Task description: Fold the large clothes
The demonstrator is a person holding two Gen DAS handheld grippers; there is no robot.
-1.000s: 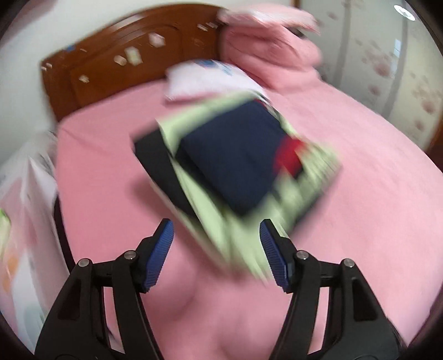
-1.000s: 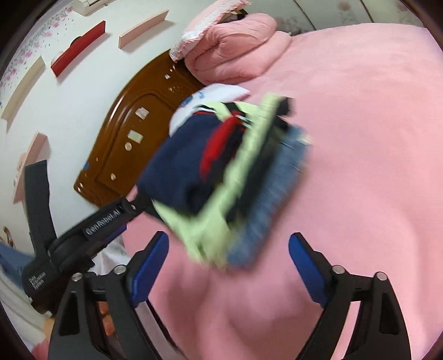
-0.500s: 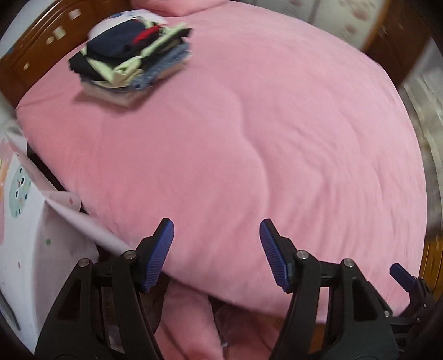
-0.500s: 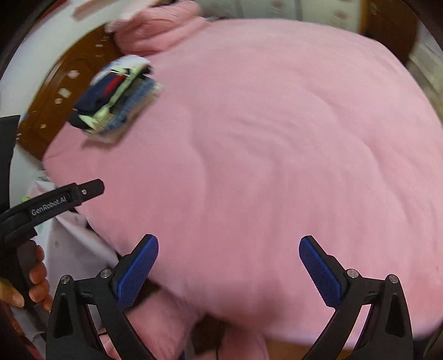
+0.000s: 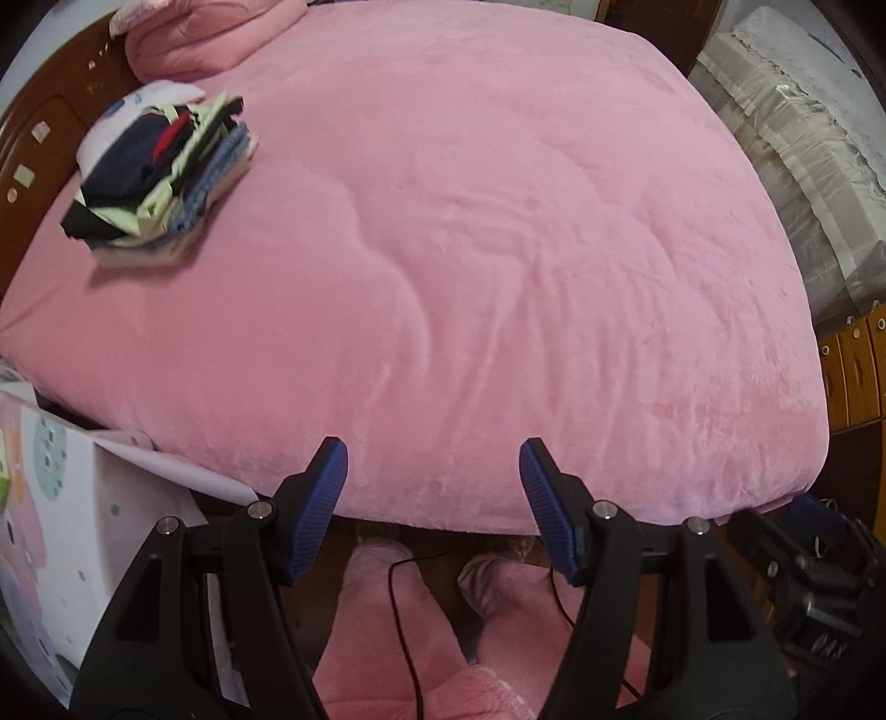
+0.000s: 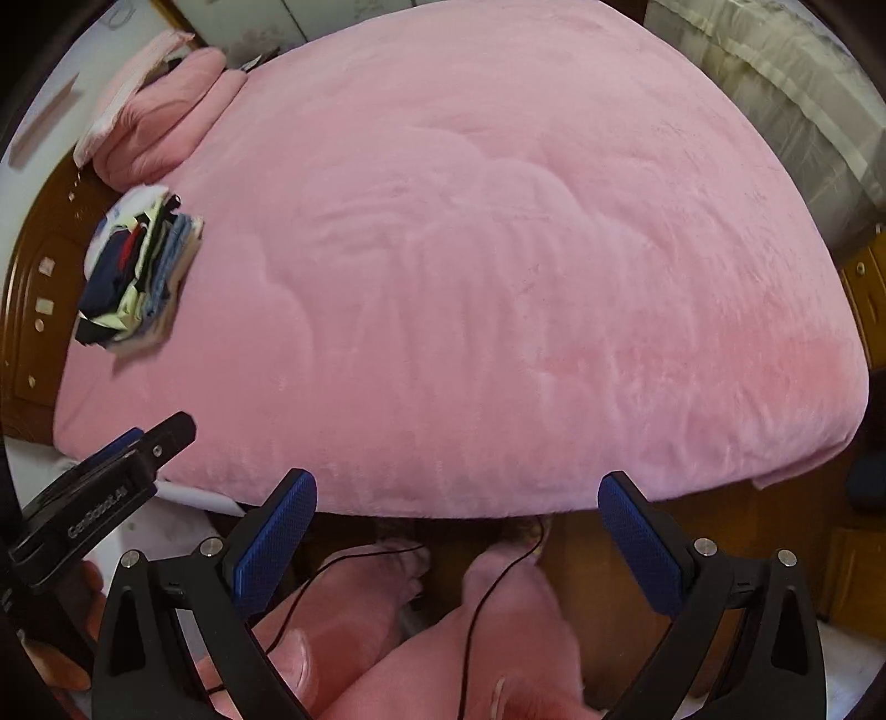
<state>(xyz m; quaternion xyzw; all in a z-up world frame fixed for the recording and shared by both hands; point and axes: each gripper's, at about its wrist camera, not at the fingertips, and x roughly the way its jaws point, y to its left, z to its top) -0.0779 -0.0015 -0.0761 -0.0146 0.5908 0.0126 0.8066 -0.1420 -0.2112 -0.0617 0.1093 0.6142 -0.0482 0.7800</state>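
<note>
A stack of folded clothes [image 5: 160, 183], navy on top with light green, denim blue and white layers, lies on the pink bed [image 5: 498, 249] at its far left near the headboard; it also shows in the right wrist view [image 6: 141, 277]. My left gripper [image 5: 433, 482] is open and empty, held over the bed's near edge. My right gripper [image 6: 457, 518] is open wide and empty, also at the near edge. Both are far from the stack. The left gripper's body [image 6: 99, 498] shows at the lower left of the right wrist view.
A brown wooden headboard [image 5: 27, 138] stands at the far left. A folded pink quilt [image 5: 194, 33] lies at the bed's head. A plastic-wrapped white bundle [image 5: 792, 138] sits to the right, wooden drawers [image 5: 853, 365] below it. The person's pink-clad legs [image 5: 398, 637] are beneath the grippers.
Both grippers have pulled far back from the stack to the bed's near edge. The stack, close and blurred before, now lies still by the headboard. Both grippers stayed open.
</note>
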